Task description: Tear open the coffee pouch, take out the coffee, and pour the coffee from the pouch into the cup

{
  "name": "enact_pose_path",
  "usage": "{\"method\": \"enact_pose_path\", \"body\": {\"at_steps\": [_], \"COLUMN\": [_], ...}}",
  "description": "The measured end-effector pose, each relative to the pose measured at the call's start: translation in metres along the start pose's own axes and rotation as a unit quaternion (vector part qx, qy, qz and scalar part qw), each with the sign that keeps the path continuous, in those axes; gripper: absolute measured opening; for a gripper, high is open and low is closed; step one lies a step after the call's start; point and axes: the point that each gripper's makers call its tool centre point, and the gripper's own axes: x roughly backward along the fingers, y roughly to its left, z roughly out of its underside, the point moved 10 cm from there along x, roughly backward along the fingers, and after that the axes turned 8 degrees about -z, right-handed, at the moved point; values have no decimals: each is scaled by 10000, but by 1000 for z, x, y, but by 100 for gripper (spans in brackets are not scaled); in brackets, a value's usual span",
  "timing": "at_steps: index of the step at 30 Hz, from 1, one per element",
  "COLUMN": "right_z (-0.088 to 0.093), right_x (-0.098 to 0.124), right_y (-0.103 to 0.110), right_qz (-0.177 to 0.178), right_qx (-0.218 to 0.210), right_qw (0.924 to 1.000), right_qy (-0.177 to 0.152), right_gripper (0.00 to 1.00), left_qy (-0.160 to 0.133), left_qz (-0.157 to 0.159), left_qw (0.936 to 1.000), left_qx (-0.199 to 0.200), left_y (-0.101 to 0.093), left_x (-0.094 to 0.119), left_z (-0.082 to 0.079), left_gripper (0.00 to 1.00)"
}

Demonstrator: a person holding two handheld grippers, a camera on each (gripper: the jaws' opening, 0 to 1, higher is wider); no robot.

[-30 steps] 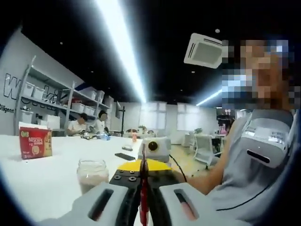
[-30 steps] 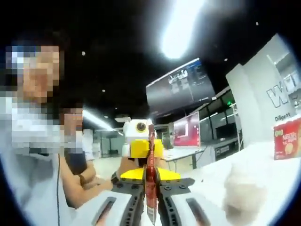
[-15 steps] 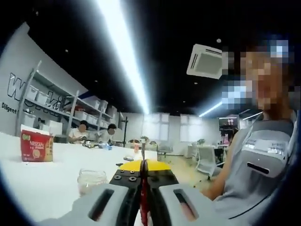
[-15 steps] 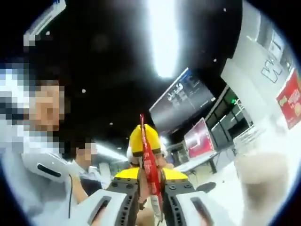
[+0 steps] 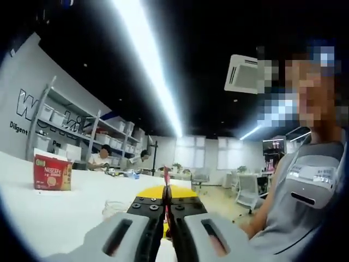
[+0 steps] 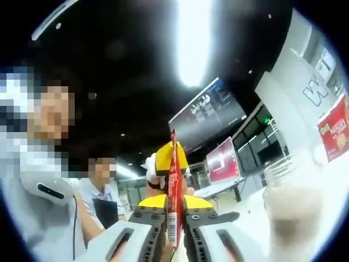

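White tabletop [image 5: 43, 213] spreads under a dark office ceiling with one long bright light. Seen in the left gripper view, the left gripper [image 5: 166, 215] is clenched on the thin red edge of the coffee pouch [image 5: 166, 188]; the glass cup [image 5: 115, 208] sits just left of its jaws, a red coffee box [image 5: 52, 173] farther left. Seen in the right gripper view, the right gripper [image 6: 174, 229] grips the same pouch [image 6: 174, 191], which stands upright, with the blurred cup [image 6: 289, 202] to its right.

Pale grey jaws [image 5: 165, 229] with black, screw-studded, yellow-tipped inner faces.
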Motion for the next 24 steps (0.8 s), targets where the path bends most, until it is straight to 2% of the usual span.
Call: {"method": "enact_pose_path", "body": {"at_steps": [5,9,14,17,19,24], "right_z": [-2,-5,-15,-20,-22,-28], "right_x": [2,4,10,18,25,38], "right_y": [-4,-4,-4,-7,-10,-15], "right_qz": [-16,124,378,606,765,937], "right_qx": [-60,-65,158,233,245,246], "right_qw": [9999,9999,9987,9968,9953,9939], "right_qy": [-97,78,291,457,539,536], "right_gripper": [11,10,10,10,10,10], "left_qy": [-129,-72,-250,-216,-162,-18], "left_qz": [14,-56,5,-176,-304,-534], "left_qw": [9999,10000,9993,9994,9994,9985], "left_qx": [50,19,277,216,19,-102], "left_y": [-3,1,6,9,12,17], "left_x": [-6,-5,-11,-15,-17,-19], "left_z": [1,2,7,10,13,18], "left_gripper": [3,4,5,9,11,17]}}
